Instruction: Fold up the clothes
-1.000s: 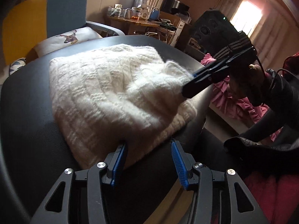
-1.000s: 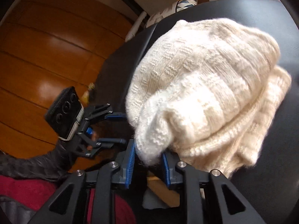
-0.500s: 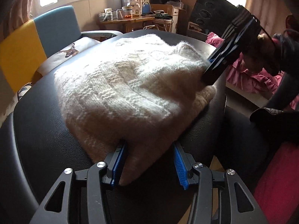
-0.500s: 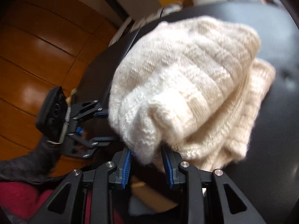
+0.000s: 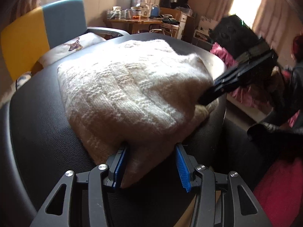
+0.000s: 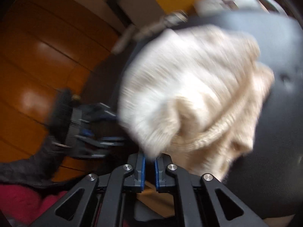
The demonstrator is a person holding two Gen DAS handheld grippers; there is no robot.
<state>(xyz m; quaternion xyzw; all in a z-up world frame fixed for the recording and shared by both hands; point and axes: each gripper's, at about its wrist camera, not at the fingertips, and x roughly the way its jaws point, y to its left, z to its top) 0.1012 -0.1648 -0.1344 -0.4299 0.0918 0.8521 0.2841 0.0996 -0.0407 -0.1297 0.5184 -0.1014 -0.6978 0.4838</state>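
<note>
A cream knitted sweater lies folded in a thick bundle on the black leather table. My left gripper is open, its blue pads on either side of the sweater's near corner. My right gripper is shut on a fold of the sweater at its right edge; that view is blurred by motion. The right gripper also shows in the left wrist view, biting into the sweater's right side. The left gripper shows in the right wrist view at the sweater's left edge.
A yellow and blue armchair with a deer cushion stands behind the table. A wooden table with jars is at the back. Pink and red clothes lie to the right. Wooden floor lies beyond the table's edge.
The left gripper has moved in so the sweater's corner now sits between its open pads. The right gripper has narrowed tightly on its fold and is moving fast with it.
</note>
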